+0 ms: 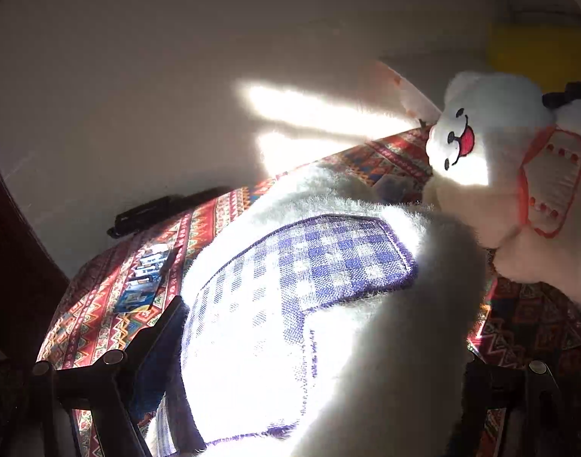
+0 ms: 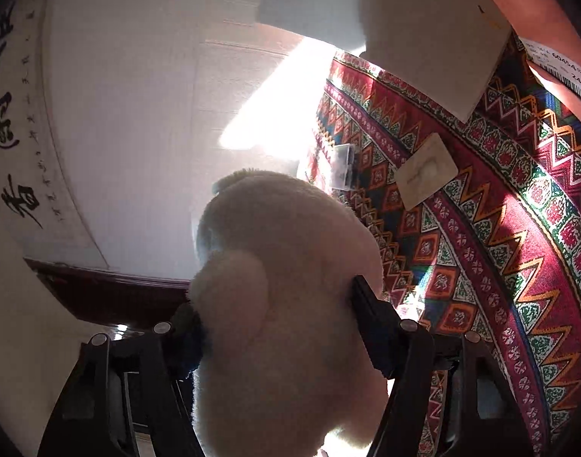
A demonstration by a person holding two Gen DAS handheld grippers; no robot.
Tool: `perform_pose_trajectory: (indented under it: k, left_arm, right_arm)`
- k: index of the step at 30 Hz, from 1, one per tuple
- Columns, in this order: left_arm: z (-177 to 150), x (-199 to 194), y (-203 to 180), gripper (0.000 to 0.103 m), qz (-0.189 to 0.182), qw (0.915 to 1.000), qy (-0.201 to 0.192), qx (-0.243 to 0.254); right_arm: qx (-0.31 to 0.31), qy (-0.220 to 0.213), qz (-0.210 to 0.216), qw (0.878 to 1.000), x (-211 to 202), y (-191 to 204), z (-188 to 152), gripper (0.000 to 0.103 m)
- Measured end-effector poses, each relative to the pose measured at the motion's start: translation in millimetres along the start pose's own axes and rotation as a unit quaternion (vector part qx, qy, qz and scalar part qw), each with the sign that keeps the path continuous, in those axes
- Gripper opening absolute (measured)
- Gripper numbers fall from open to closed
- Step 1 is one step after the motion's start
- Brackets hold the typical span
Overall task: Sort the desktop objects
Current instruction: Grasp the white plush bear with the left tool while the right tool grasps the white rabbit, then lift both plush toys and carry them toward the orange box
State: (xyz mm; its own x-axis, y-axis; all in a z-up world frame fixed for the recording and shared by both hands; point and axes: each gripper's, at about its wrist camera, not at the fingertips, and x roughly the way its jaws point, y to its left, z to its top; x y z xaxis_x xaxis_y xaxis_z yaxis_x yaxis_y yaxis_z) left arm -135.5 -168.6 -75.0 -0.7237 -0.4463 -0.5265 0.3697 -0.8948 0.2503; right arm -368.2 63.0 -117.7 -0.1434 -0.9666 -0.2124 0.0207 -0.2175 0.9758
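The plush toy with the purple checked patch sat wedged between your left gripper's fingers, above the patterned tablecloth, while your right gripper clamped a second plush.

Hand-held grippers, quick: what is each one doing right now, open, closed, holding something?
Left hand-held gripper: closed on a white furry plush toy with a purple checked patch.
Right hand-held gripper: closed on a cream-white fluffy plush toy.

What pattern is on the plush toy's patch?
Blue-and-white check on the patch, clearest in the left wrist view.
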Motion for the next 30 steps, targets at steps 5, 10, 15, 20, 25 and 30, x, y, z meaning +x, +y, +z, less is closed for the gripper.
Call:
perform_pose_trajectory:
  k: [5,10,15,20,25,30]
  left_arm:
    - [18.5,-27.1,-15.9,0.085,-0.016,0.9997,-0.017,-0.003]
    - [14.4,-19.6,-38.9,0.085,-0.016,0.9998,0.009,0.010]
    - [-15.5,5.2,-52.0,0.085,-0.025,0.9977,0.062,0.006]
    - [-43.4,20.7,-55.4,0.085,-0.029,0.9946,0.100,0.003]
    - [-41.2,42.2,-42.8,0.085,-0.035,0.9937,0.107,-0.006]
    - [-34.7,31.6,-37.2,0.085,-0.039,0.9954,0.083,-0.027]
  right_arm:
    - [0.035,0.022,0.045,0.998,-9.9,-0.3,-17.6,0.019]
    - [0.041,0.025,-0.010,0.999,-0.1,-29.0,-20.7,0.033]
    - [0.026,0.041,-0.063,0.997,14.8,-48.9,-25.5,0.071]
    - [-0.026,0.034,-0.165,0.985,21.3,-41.2,-33.3,0.103]
    - [-0.055,0.076,-0.237,0.967,52.2,-56.2,-45.5,0.097]
    - [-0.078,0.084,-0.212,0.971,59.9,-40.8,-53.1,0.071]
